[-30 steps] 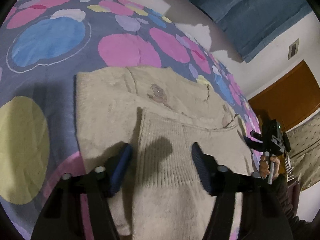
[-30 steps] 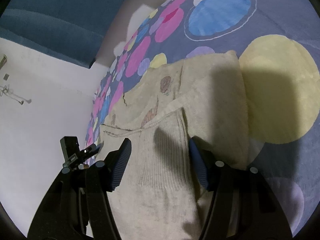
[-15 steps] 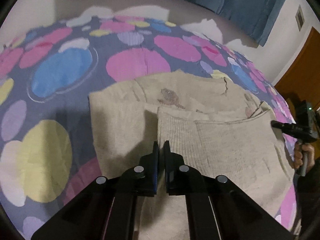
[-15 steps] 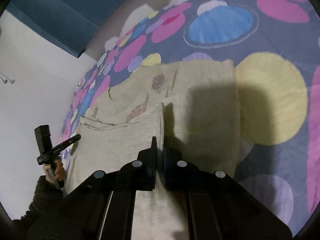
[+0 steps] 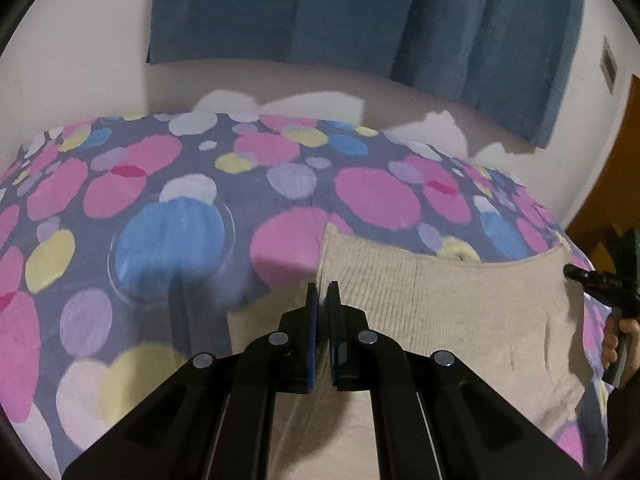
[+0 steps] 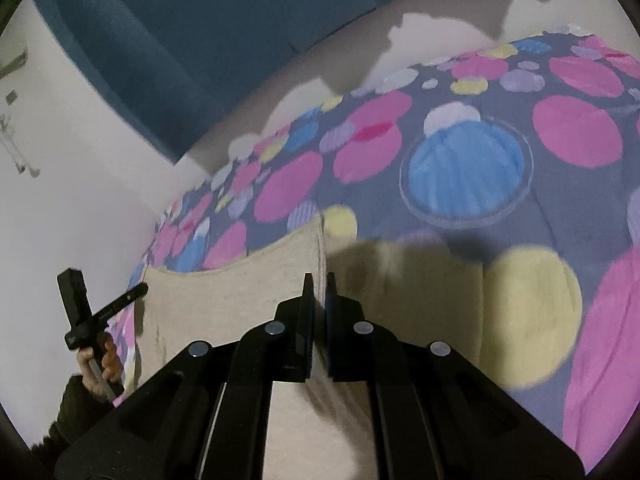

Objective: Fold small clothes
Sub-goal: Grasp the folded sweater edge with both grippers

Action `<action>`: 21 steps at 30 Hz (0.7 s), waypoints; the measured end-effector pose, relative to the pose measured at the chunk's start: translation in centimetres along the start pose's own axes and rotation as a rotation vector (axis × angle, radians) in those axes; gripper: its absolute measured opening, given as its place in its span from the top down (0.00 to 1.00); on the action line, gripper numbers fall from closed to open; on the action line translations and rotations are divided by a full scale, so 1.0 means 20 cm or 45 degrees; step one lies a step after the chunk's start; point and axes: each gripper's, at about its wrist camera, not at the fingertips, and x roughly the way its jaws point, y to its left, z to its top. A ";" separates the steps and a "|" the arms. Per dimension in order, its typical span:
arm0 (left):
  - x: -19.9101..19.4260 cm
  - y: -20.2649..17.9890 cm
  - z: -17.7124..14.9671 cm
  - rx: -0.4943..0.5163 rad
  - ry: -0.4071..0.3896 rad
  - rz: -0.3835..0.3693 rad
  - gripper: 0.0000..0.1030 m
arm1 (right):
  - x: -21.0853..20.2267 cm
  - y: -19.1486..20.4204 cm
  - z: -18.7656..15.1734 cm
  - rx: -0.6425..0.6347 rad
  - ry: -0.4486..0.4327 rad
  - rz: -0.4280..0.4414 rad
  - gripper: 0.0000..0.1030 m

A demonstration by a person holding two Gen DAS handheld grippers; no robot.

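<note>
A beige knitted sweater (image 5: 460, 312) lies on a bedspread with coloured circles (image 5: 168, 208). My left gripper (image 5: 323, 296) is shut on the sweater's ribbed hem at its left corner, and the hem stands lifted off the bed. In the right wrist view my right gripper (image 6: 318, 288) is shut on the other corner of the same sweater (image 6: 224, 304), which stretches leftward toward the left gripper (image 6: 140, 290). The right gripper (image 5: 576, 274) shows at the far right of the left wrist view, in a hand. The raised flap hides the sweater's front.
The bedspread (image 6: 480, 160) reaches back to a pale wall with a blue curtain (image 5: 360, 16). A brown door (image 5: 616, 184) is at the right. A hand and dark sleeve (image 6: 96, 364) hold the left gripper at the bed's edge.
Both grippers closed on the sweater's hem corners, then rose and tilted up, lifting the hem off the bed. The views now show more wall and curtain.
</note>
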 end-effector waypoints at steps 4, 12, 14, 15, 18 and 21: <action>0.19 0.02 0.06 0.005 0.057 0.073 0.96 | 0.18 -0.06 0.11 0.063 0.020 -0.021 0.96; 0.52 0.12 -0.06 -0.060 0.197 0.123 0.96 | 0.47 -0.30 0.05 0.169 0.157 -0.133 0.96; 0.54 0.13 -0.09 -0.061 0.199 0.114 0.95 | 0.50 -0.35 0.03 0.198 0.169 -0.115 0.96; 0.54 0.13 -0.09 -0.061 0.197 0.109 0.95 | 0.50 -0.37 0.02 0.217 0.165 -0.092 0.96; 0.54 0.15 -0.11 -0.078 0.186 0.079 0.95 | 0.51 -0.41 0.01 0.258 0.155 -0.044 0.96; 0.54 0.15 -0.11 -0.066 0.183 0.068 0.95 | 0.50 -0.43 0.00 0.280 0.150 -0.011 0.97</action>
